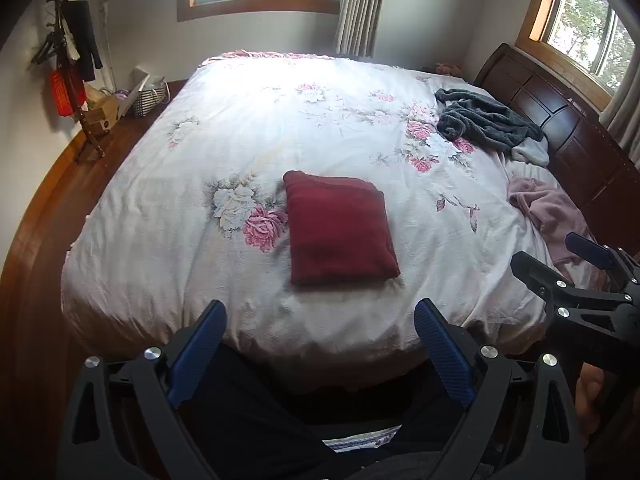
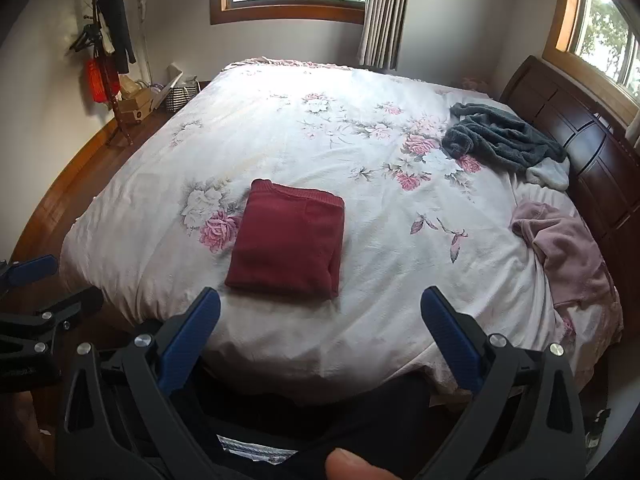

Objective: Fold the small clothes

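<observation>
Right wrist view only: a fingertip point(image 2: 352, 465) at the bottom edge, and the left gripper's side profile at the left edge. Left wrist view only: the right gripper seen from the side at the right edge, over the bed's near right corner.

Item, red garment point(image 1: 340, 228): folded into a flat rectangle, lying on the floral bedspread point(image 1: 240, 128) toward the bed's near edge, left of centre, beside a pink printed rose.

Item, grey fleece garment point(image 1: 486, 122): crumpled, near the right edge by the wooden headboard point(image 1: 560, 120).

Item, pink garment point(image 1: 550, 212): bunched at the right edge, nearer than the grey one, well apart from the red one.

Item, coat stand point(image 1: 70, 64): on the wooden floor past the bed's far left corner, hung with dark and red things.

Left gripper point(image 1: 320, 336): blue-padded jaws spread wide, empty, held above the near edge, short of the red garment.

Right gripper point(image 2: 320, 324): likewise spread, grasping nothing, alongside the left.
</observation>
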Demonstrator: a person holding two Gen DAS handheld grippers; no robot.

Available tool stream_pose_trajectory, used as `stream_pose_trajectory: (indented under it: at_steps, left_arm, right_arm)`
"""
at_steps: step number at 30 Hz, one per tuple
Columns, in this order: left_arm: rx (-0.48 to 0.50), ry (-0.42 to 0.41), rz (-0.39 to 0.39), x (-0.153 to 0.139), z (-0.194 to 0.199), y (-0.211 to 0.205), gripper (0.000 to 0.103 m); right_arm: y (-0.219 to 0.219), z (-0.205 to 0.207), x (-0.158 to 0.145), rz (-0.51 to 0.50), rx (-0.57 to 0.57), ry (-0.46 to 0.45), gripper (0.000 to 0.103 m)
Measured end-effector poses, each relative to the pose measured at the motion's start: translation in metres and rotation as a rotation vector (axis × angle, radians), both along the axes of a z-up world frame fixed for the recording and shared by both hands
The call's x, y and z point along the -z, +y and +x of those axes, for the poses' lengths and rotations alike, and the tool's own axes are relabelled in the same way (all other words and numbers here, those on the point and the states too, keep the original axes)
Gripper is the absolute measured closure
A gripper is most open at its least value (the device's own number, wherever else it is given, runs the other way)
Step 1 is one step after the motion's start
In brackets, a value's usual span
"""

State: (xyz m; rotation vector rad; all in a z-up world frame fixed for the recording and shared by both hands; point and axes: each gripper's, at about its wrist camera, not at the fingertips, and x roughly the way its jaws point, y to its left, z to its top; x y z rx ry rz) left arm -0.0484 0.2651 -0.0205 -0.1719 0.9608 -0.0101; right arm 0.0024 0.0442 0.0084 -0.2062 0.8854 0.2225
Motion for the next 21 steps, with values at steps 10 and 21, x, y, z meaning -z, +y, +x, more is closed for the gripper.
stream_pose_trajectory:
  at_steps: [10, 21]
  left_arm:
    - [-0.001, -0.015, 0.003, -0.0042, 0.0005, -0.0006, 0.008]
    - [0.001, -0.015, -0.001, -0.0039, 0.0014, -0.0027, 0.008]
  right_arm:
    - [-0.0023, 0.0009, 0.0028, 0.007, 0.007, -0.004, 0.003]
    - [-0.0026, 0.0027, 0.0041, 0.019, 0.003, 0.007, 0.003]
